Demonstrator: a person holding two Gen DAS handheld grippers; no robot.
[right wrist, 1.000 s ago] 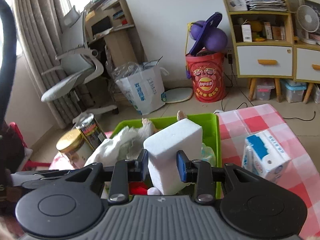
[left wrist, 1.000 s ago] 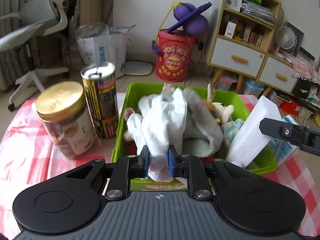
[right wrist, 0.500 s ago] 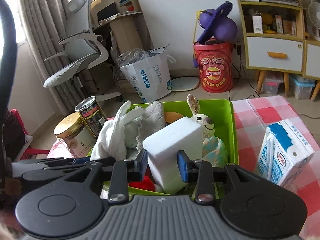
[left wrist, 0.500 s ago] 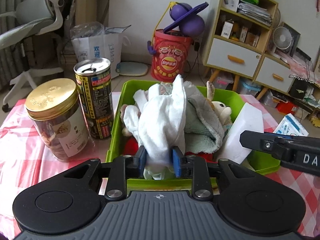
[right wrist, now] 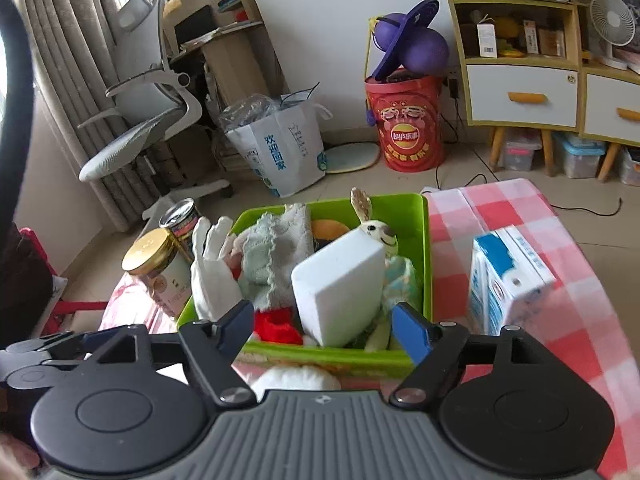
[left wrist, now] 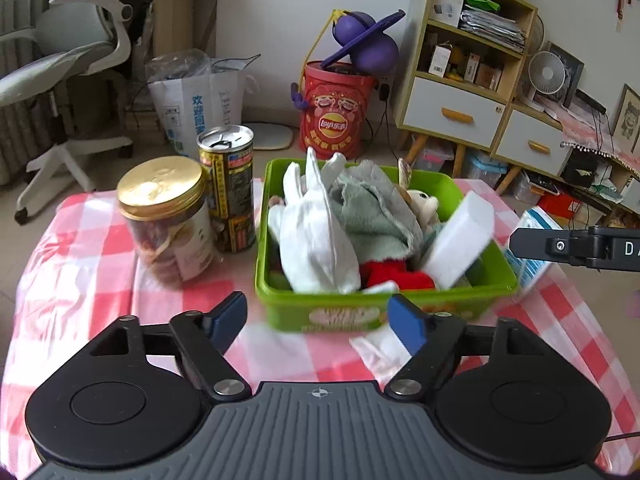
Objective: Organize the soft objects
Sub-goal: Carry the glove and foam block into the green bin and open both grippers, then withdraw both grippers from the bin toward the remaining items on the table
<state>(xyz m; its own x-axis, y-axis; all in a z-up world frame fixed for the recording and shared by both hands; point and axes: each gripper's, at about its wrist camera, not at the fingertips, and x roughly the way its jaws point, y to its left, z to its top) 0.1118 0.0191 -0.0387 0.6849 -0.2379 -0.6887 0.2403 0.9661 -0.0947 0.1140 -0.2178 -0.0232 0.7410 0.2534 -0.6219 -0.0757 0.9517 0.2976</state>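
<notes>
Green bin (left wrist: 384, 312), tablecloth's middle: white glove (left wrist: 316, 236) and white sponge block (right wrist: 340, 284) leaned inside among towel and plush, sorted with soft goods. Left gripper (left wrist: 318, 320) and right gripper (right wrist: 322, 328): jaws just opened wide, both empty.

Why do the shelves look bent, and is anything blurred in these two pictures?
Left wrist view: the fisheye lens bows the shelf unit; the green bin has a smeared front edge. Right wrist view: the same bowing; the tissue pack looks slightly smeared.
</notes>
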